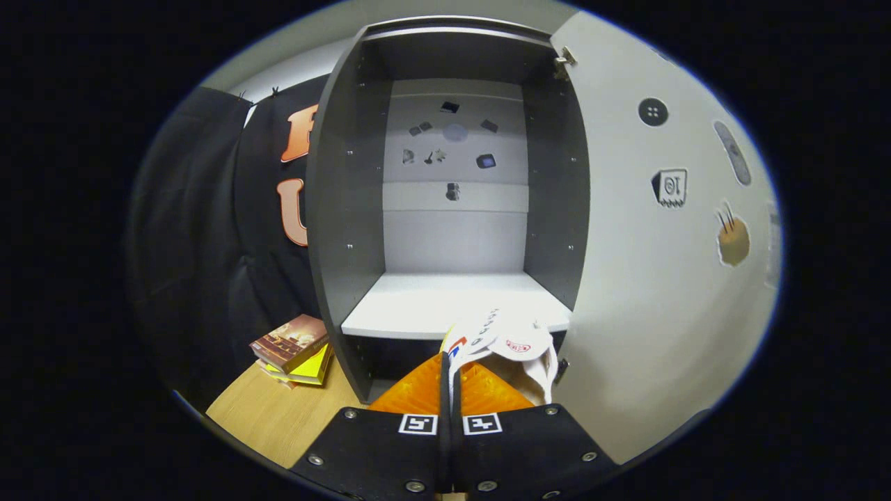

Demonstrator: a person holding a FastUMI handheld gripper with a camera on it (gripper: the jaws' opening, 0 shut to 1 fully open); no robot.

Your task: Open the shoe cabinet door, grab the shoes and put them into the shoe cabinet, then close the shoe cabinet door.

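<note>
I am holding the gripper (449, 362) clenched on a white shoe (511, 341), its two fingers pressed nearly together with a thin edge of the shoe pinched between them; the shoe is hanging just ahead of the fingertips, a little to their right, level with the front lip of the white shelf (445, 306) inside the shoe cabinet (341, 209); the cabinet door (661, 278) is standing wide open to the right.

What I am worrying about is the grip; only a narrow strip of the shoe seems to be caught, so I judge it could be slipping out if I am pushing forward too quickly; the dangling part is sitting low, near the shelf's front edge, so it may be snagging there and twisting free unless I am lifting first; the shoe is also close to the door's inner face, and brushing it could be swinging the door; a stack of books (292, 348) is lying on the wooden floor (278, 417) left of the cabinet, well clear.
</note>
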